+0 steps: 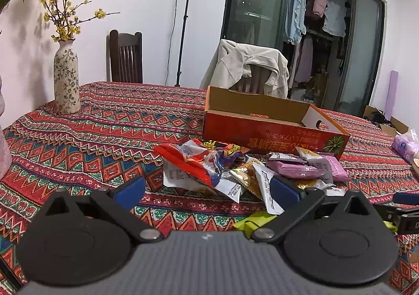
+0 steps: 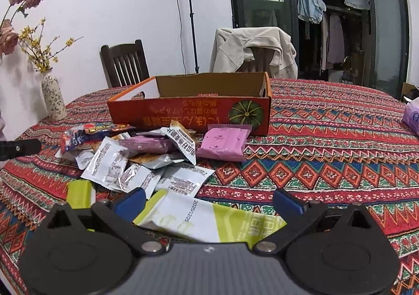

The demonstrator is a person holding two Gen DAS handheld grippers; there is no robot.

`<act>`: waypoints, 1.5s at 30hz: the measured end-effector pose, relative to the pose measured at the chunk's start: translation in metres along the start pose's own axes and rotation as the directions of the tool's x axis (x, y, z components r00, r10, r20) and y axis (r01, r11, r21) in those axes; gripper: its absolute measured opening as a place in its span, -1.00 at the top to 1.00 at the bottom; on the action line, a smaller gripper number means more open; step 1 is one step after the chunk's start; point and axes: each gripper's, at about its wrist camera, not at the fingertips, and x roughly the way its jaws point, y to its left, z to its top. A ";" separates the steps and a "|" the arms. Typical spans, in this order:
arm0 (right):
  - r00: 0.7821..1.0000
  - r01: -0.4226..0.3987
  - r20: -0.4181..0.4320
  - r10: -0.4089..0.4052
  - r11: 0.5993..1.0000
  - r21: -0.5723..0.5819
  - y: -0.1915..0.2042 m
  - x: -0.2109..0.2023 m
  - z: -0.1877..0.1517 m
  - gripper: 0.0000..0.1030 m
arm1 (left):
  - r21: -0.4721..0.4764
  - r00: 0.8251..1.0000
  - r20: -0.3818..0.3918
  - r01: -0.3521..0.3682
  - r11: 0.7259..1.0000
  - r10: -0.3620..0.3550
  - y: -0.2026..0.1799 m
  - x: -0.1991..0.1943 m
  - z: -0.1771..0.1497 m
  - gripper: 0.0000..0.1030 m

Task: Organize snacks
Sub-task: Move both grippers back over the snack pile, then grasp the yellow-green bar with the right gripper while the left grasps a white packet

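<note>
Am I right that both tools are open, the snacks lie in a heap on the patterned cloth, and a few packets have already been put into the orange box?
Not quite: the orange box holds no packets that can be seen; the right wrist view shows only its bare cardboard interior. The rest stands: the left tool and right tool are open, and the snacks lie heaped on the patterned cloth.

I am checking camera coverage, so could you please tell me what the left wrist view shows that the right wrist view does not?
Only the left wrist view shows the red snack bag clearly on top of the pile, and the far inside end of the box. Only the right wrist view shows the green and white packet lying between the open right tongs, and the pink packet in full. Both show the orange box, the vase and the draped jacket.
</note>
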 end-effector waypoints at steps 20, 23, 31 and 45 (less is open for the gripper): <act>0.993 -0.011 -0.117 -0.015 0.976 -0.218 0.013 0.022 -0.012 -1.00 | -0.031 0.999 -0.045 0.001 1.000 -0.002 0.008 0.013 -0.009 -1.00; 0.991 -0.003 -0.128 -0.026 0.974 -0.224 0.011 0.035 -0.006 -1.00 | -0.035 0.999 -0.041 -0.001 0.999 0.000 0.011 0.011 -0.009 -1.00; 0.989 -0.045 -0.151 0.009 0.970 -0.238 0.001 0.053 0.010 -1.00 | -0.057 0.998 -0.056 -0.021 0.998 0.018 0.019 0.015 -0.009 -1.00; 0.985 -0.096 -0.157 0.073 0.985 -0.145 -0.018 0.051 0.004 -0.39 | -0.053 0.997 -0.078 -0.012 0.999 0.008 0.014 0.020 -0.013 -1.00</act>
